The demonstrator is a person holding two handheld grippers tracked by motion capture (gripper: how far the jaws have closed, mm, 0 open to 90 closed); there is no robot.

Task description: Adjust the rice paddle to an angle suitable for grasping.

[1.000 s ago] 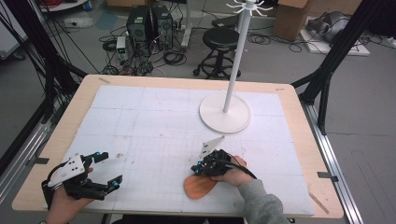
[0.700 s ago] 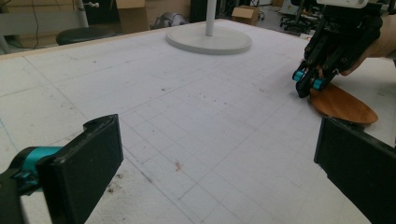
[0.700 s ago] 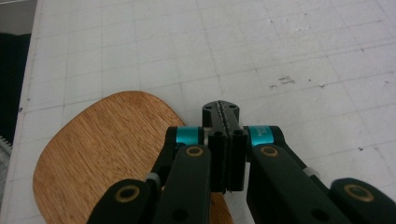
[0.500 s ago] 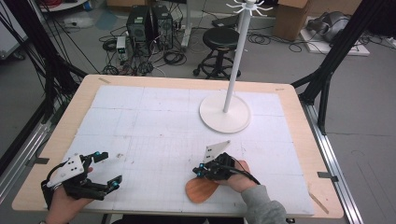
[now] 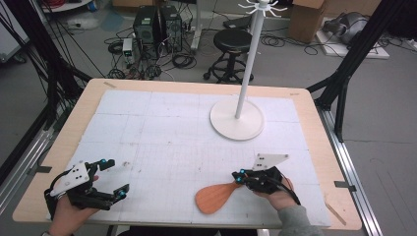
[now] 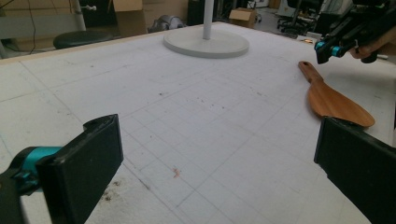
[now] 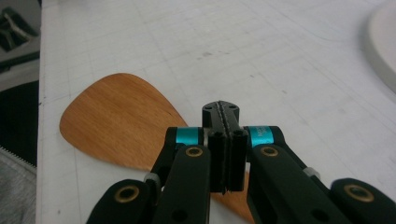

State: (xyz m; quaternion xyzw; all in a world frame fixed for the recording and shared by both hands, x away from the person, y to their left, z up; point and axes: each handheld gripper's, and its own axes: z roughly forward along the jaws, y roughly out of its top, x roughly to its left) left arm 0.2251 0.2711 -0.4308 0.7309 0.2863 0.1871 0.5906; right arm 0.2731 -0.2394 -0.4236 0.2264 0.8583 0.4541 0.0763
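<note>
Handle of the wooden spatula (image 7: pixel 116 123) hidden beneath the right gripper (image 7: pixel 226 108) in the right gripper view, so contact between pads and handle impossible to judge there; blade's lower edge also covered by the gripper's black links. White stand base (image 7: pixel 383 46) cut off by the right edge. In the left gripper view, stand pole (image 6: pixel 208 18) cropped at the top, left gripper's (image 6: pixel 219 154) right-hand jaw clipped by the right and bottom edges, spatula blade tip hidden behind it. In the high view, stand's hooks (image 5: pixel 262 6) cropped at the top, both forearms cut by the bottom edge.
</note>
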